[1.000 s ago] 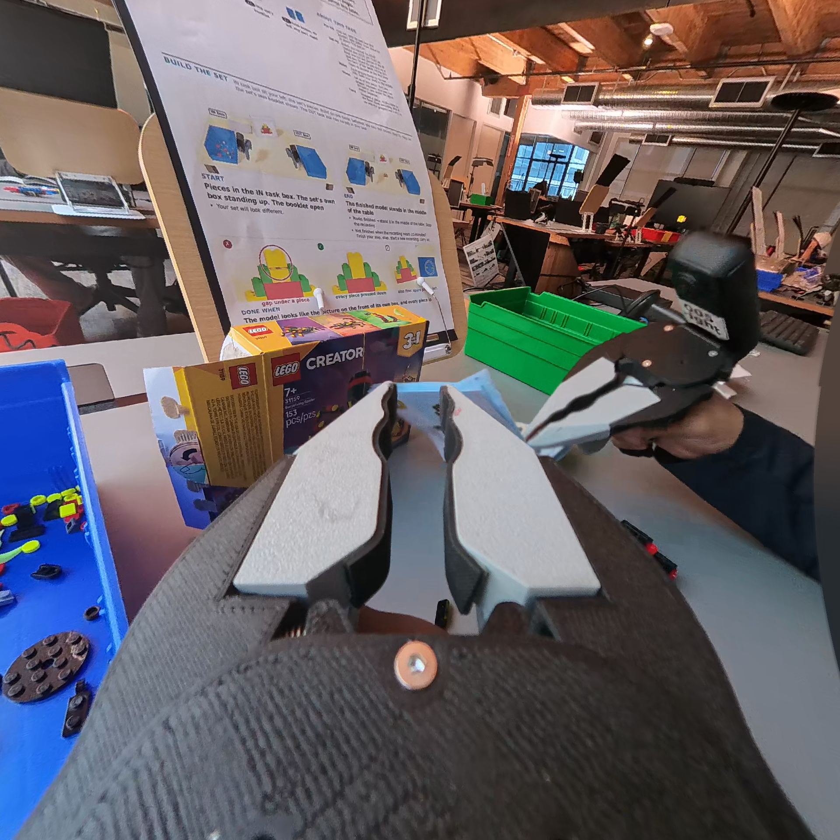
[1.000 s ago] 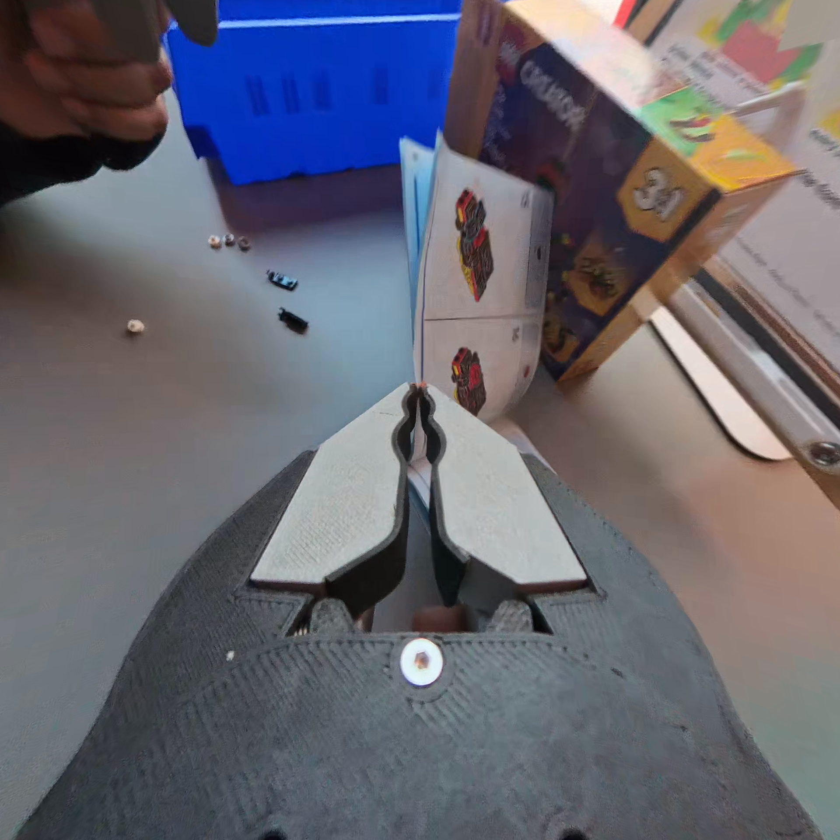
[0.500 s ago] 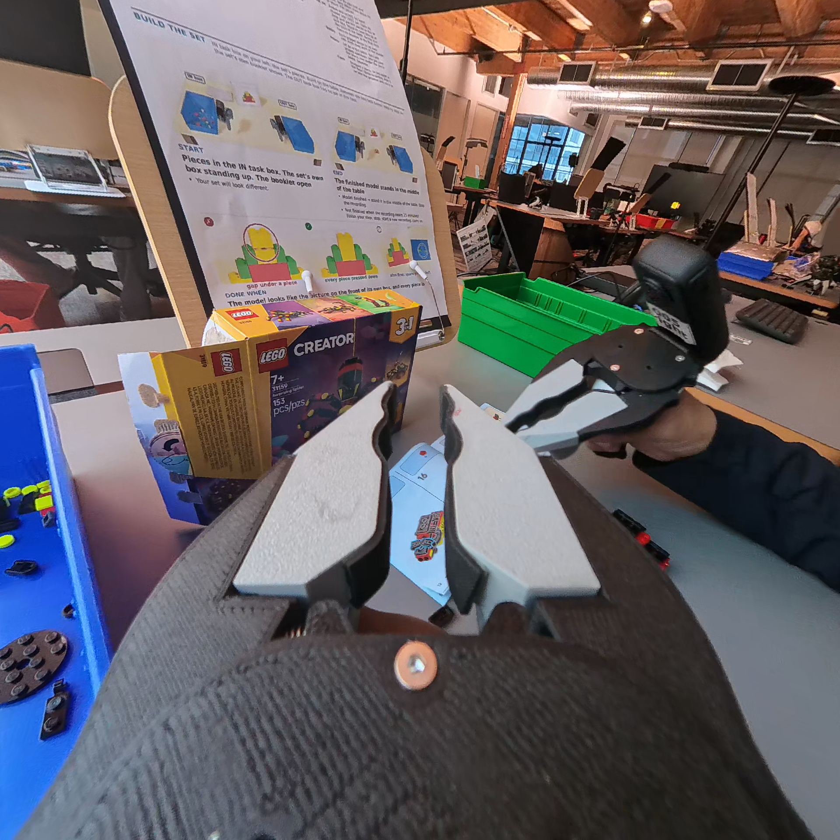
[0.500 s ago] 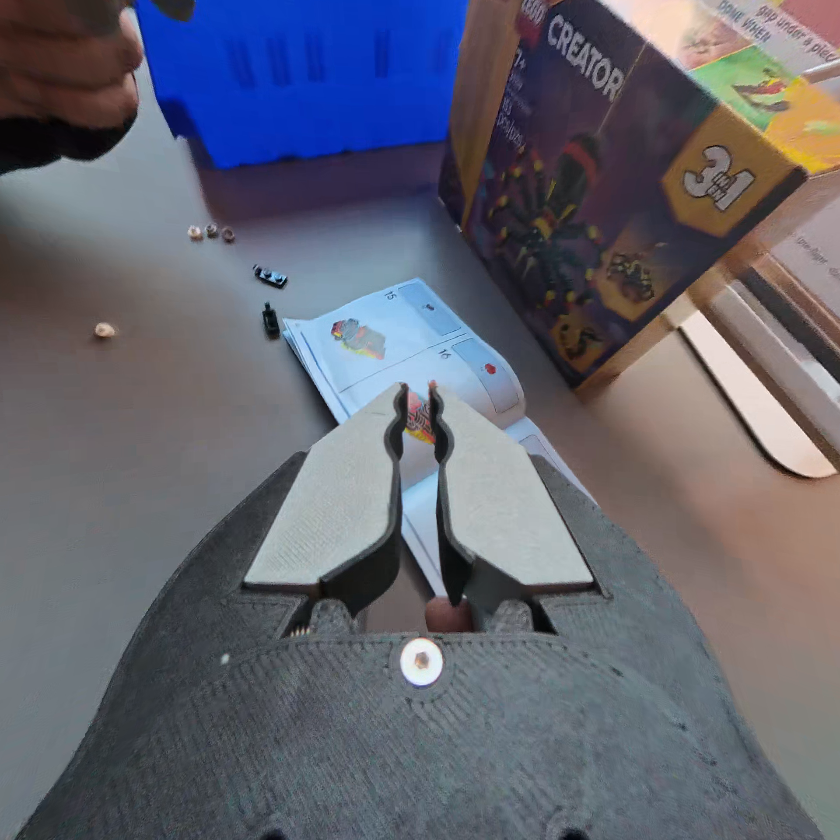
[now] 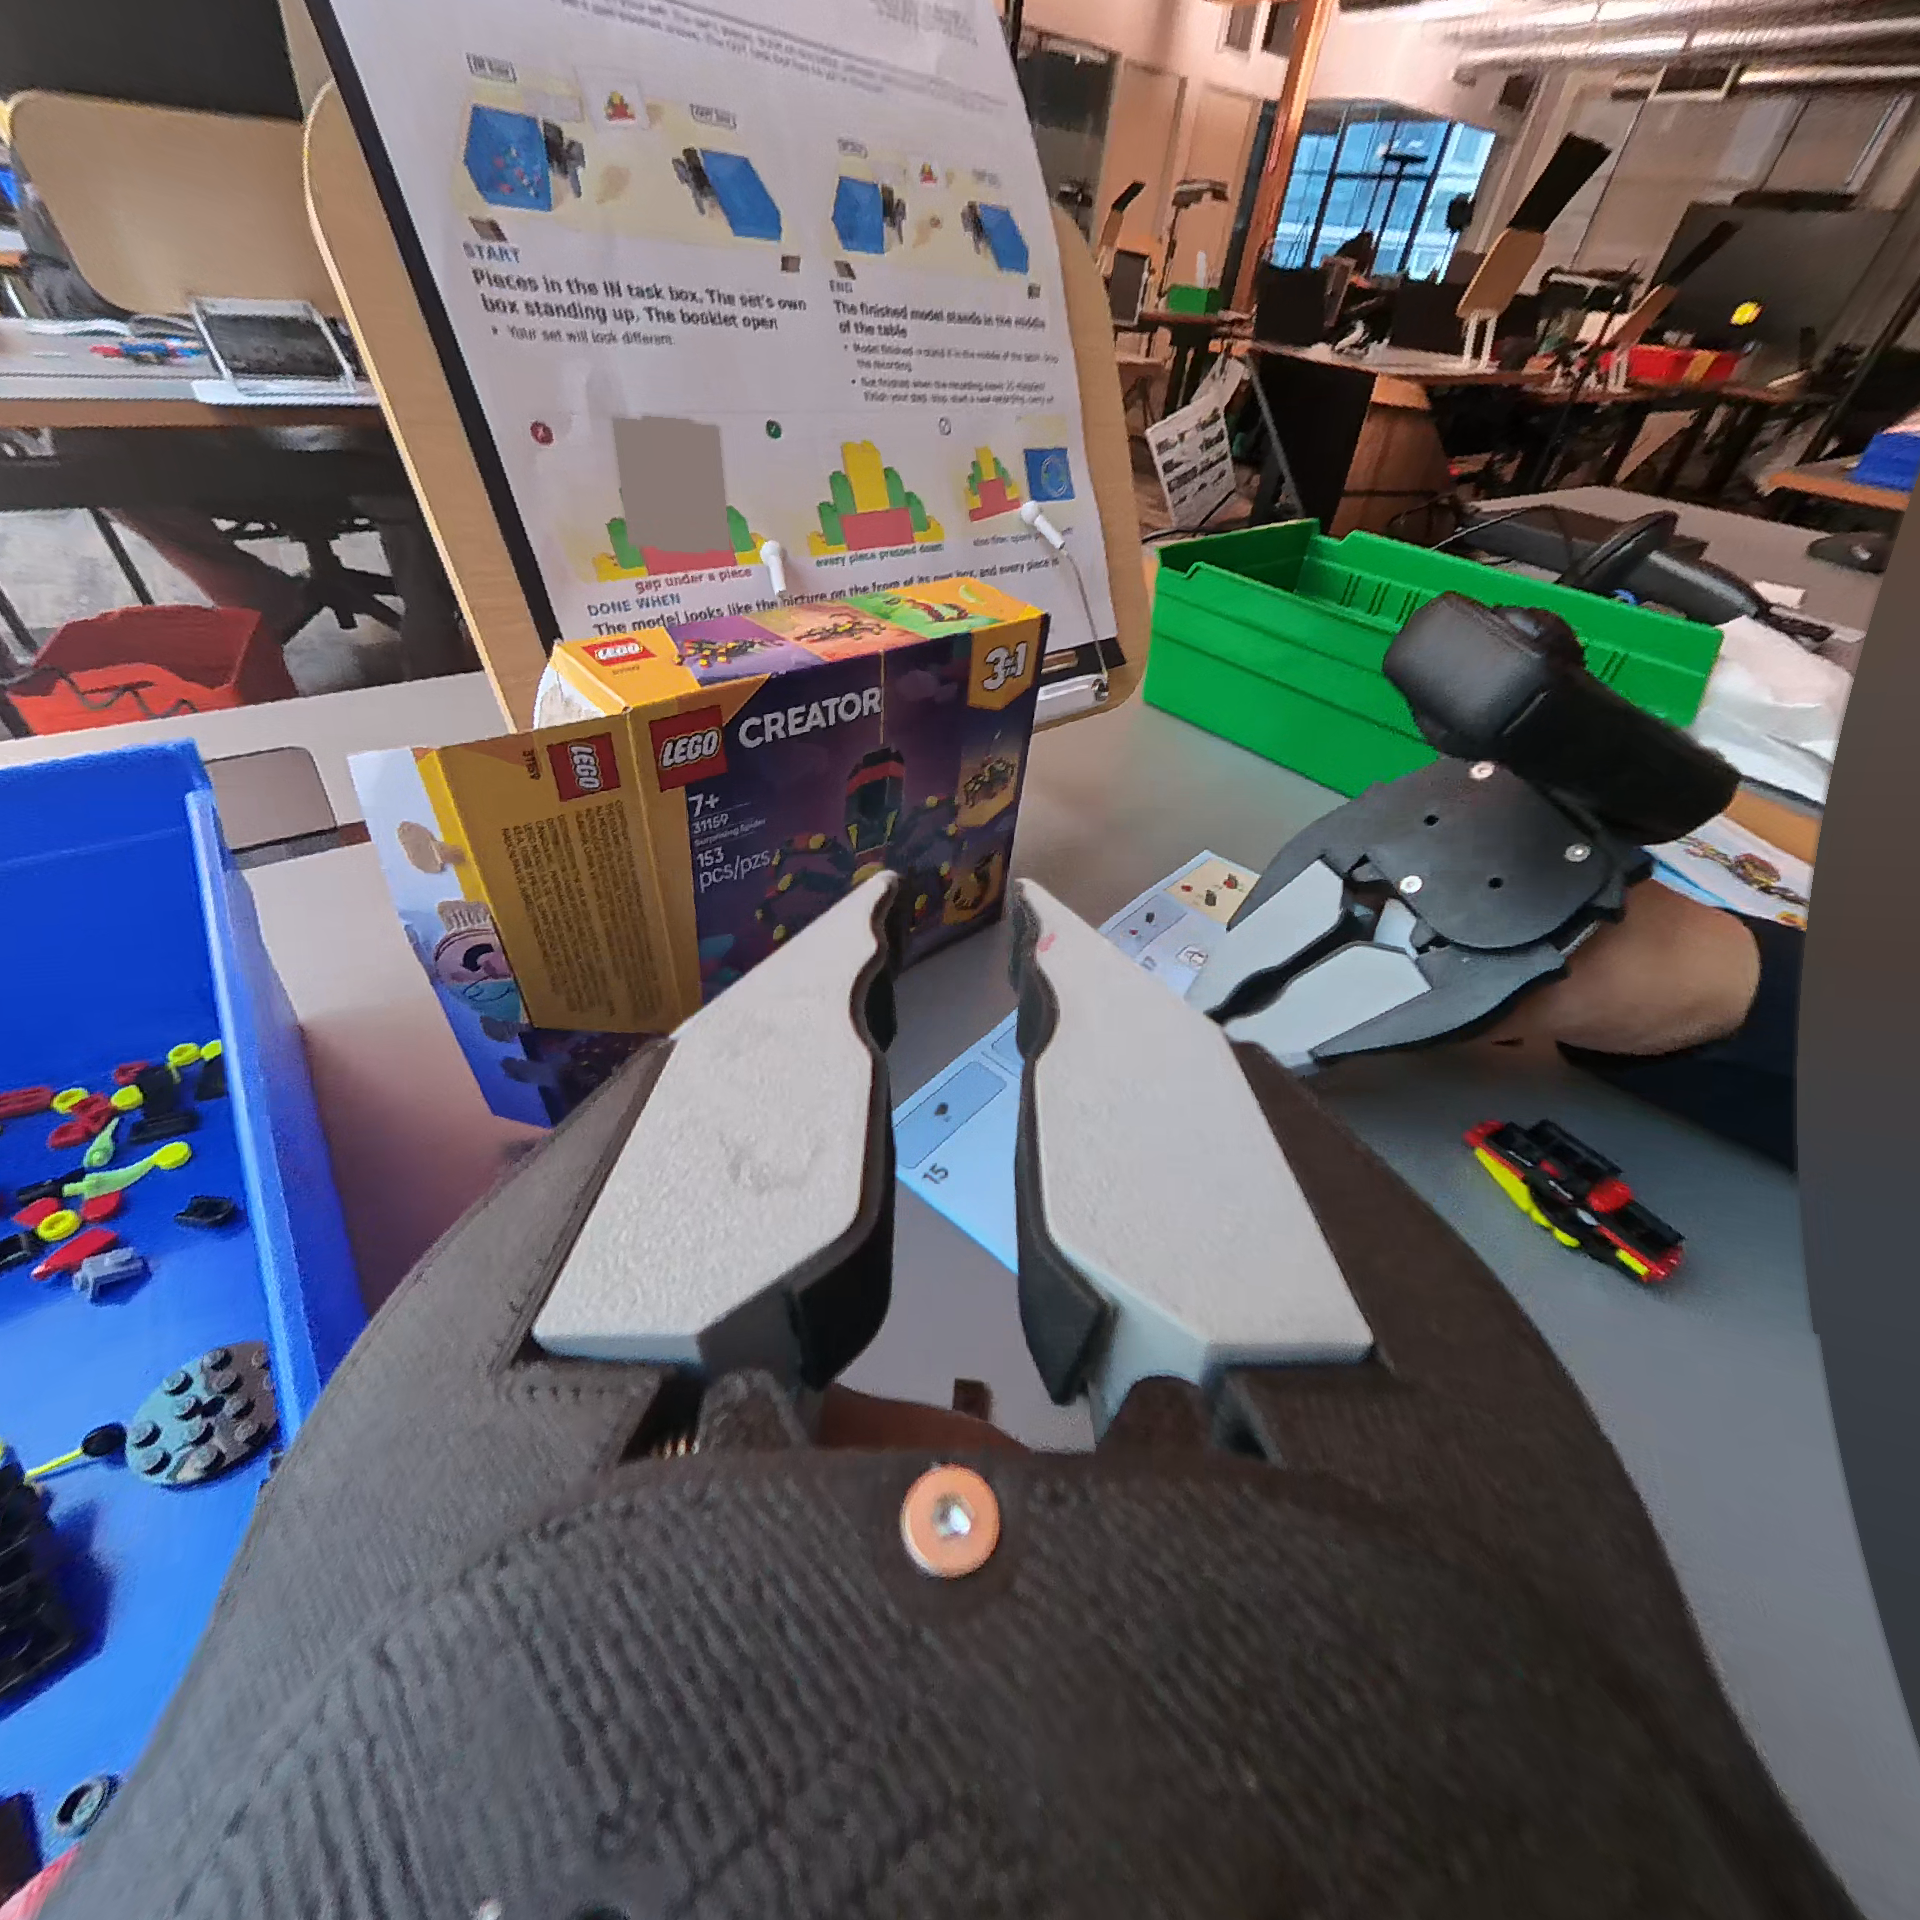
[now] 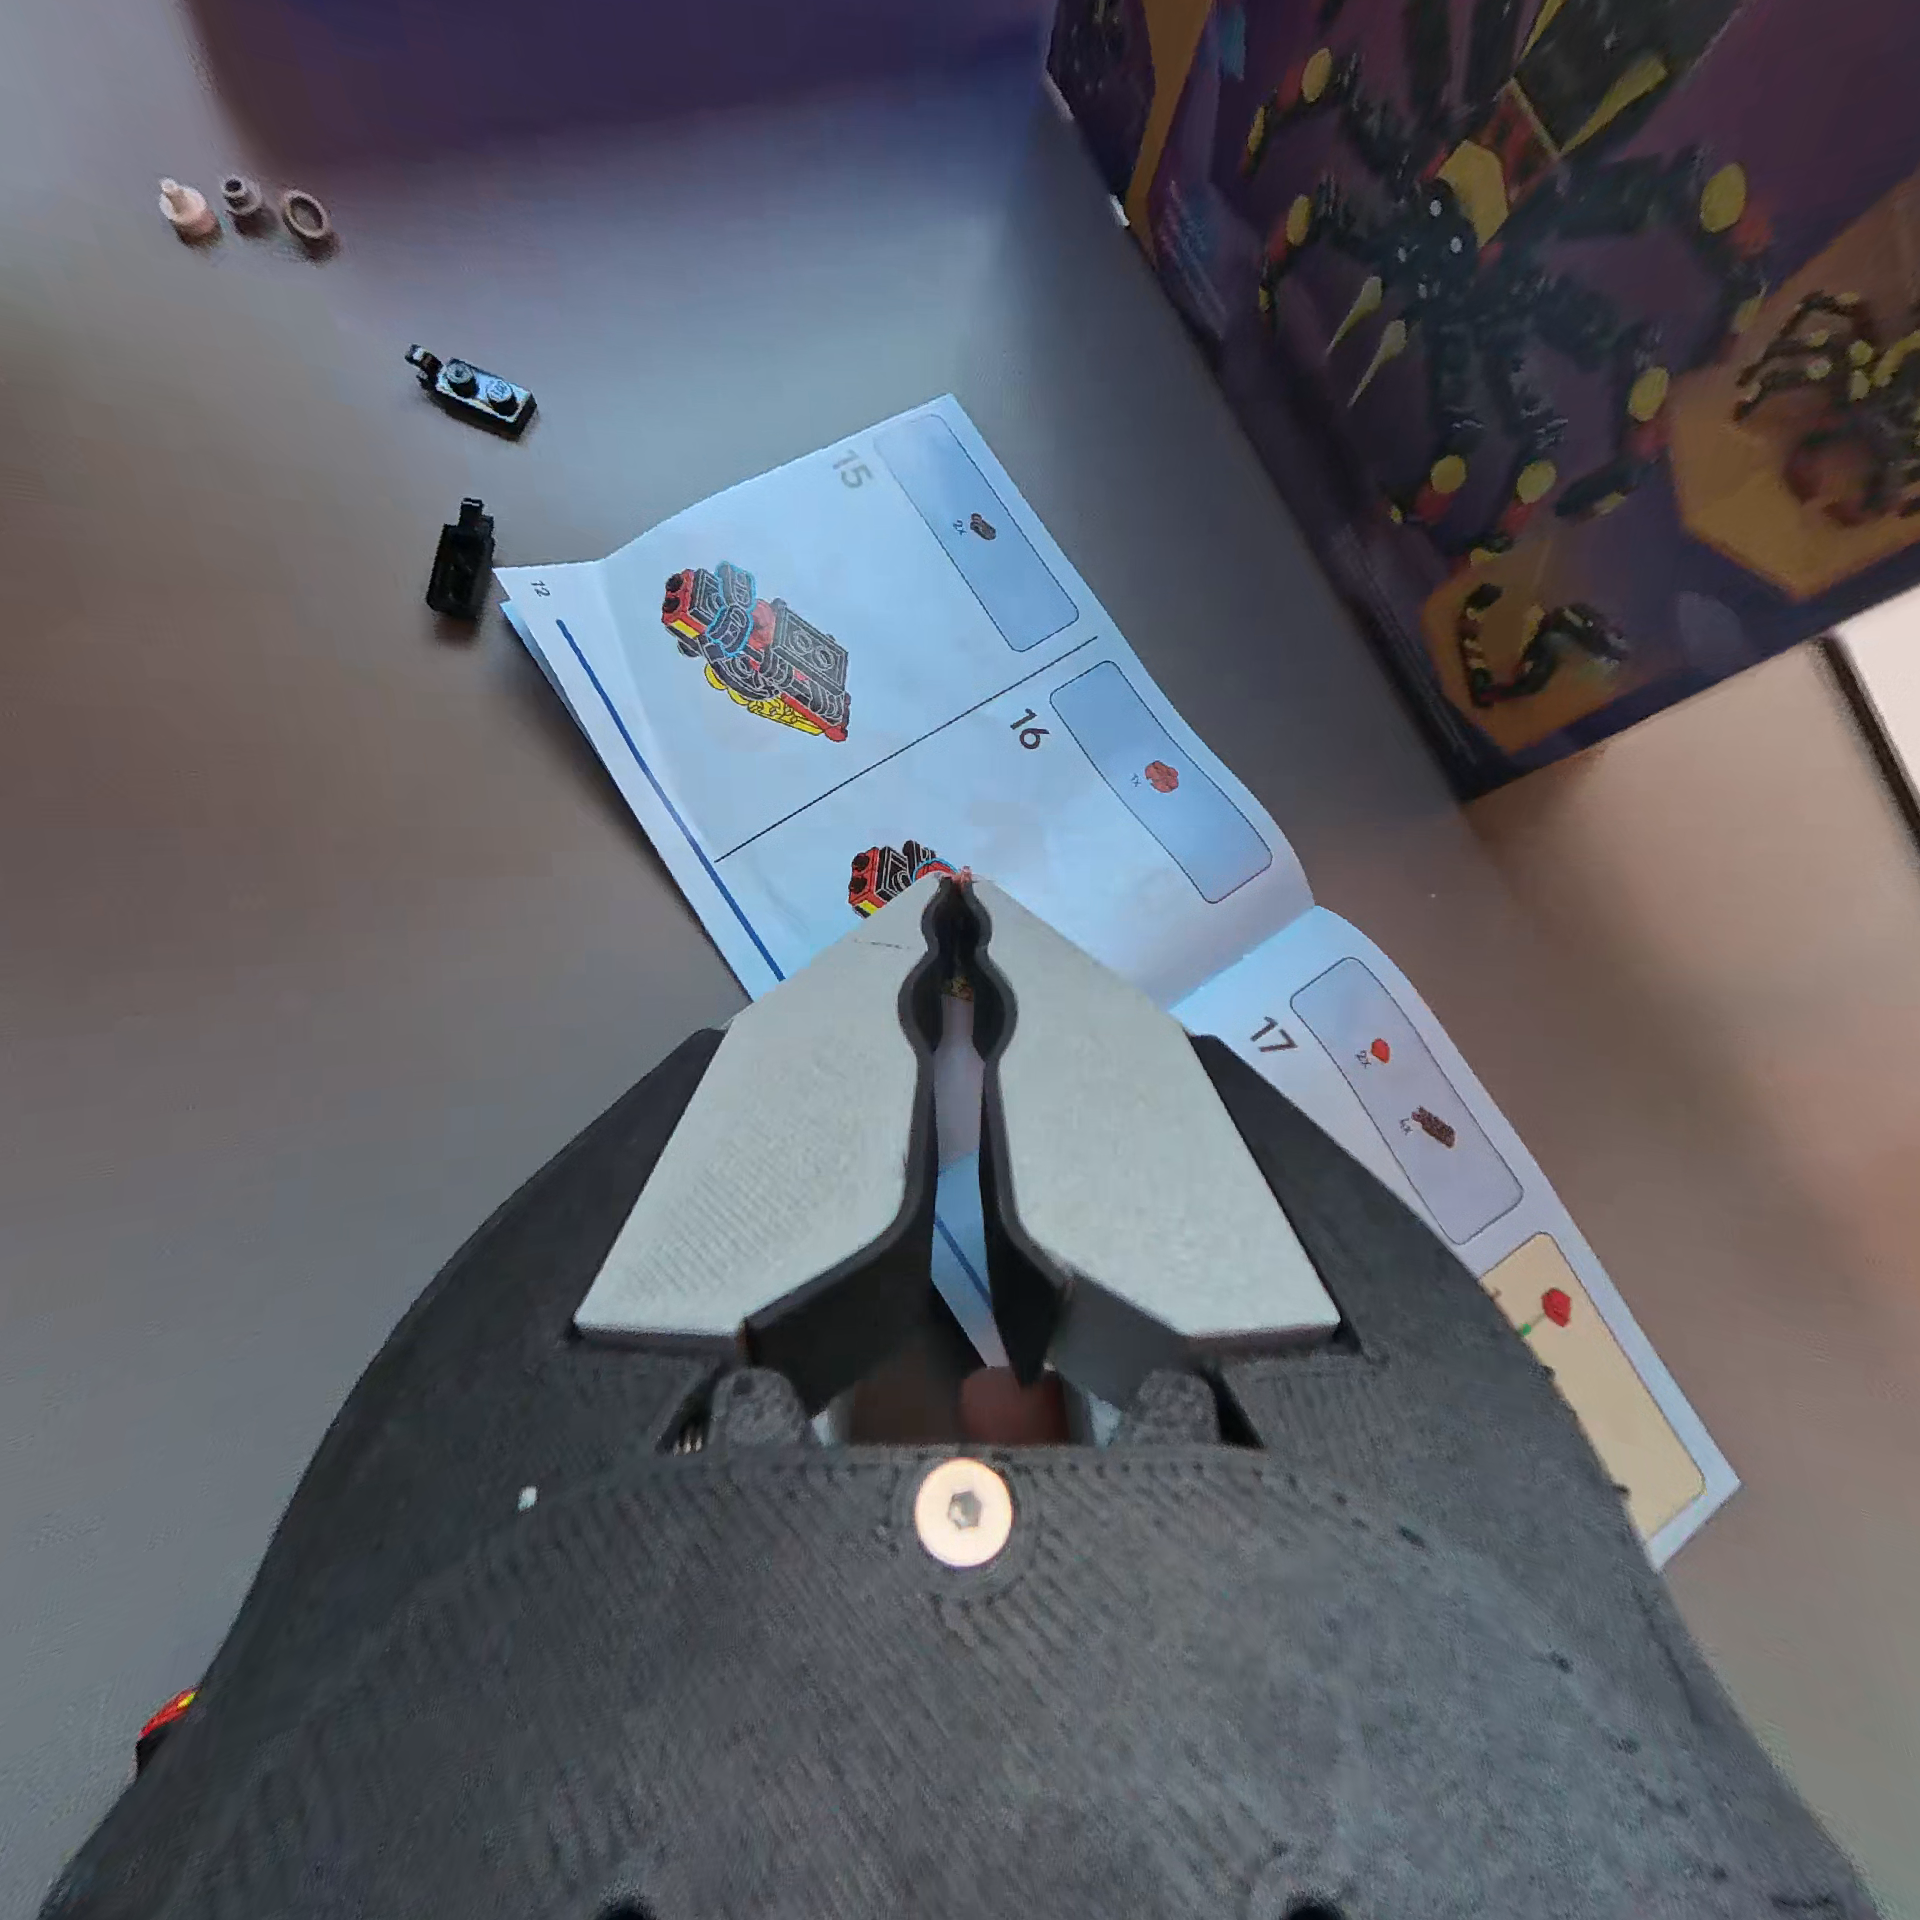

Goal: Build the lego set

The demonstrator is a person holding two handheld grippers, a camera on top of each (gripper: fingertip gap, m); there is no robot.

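Note:
The open instruction booklet [image 6: 935, 644] lies flat on the grey table in front of the upright Lego box [image 5: 779, 810], which also shows in the right wrist view [image 6: 1507, 364]. My right gripper [image 6: 954, 883] is shut, tips together, just over the booklet's middle; I see nothing held between them. It also shows in the left wrist view [image 5: 1299, 966]. My left gripper [image 5: 951, 914] is open and empty, held above the table before the box. A partly built black, red and yellow model [image 5: 1569, 1195] lies on the table to the right. Two small black pieces [image 6: 473, 387] [image 6: 459, 561] lie left of the booklet.
A blue bin [image 5: 239, 987] with several loose pieces stands at the left. A green bin [image 5: 1351, 644] stands at the back right. An instruction board [image 5: 727, 312] leans behind the box. Three tiny round parts [image 6: 244, 208] lie on the table farther left. Tip to tip, the grippers are about 20 centimeters apart.
The right gripper had a booklet page lifted upright, let it fall flat, then closed and dropped lower over the booklet. The left gripper stayed open and tilted down a little.

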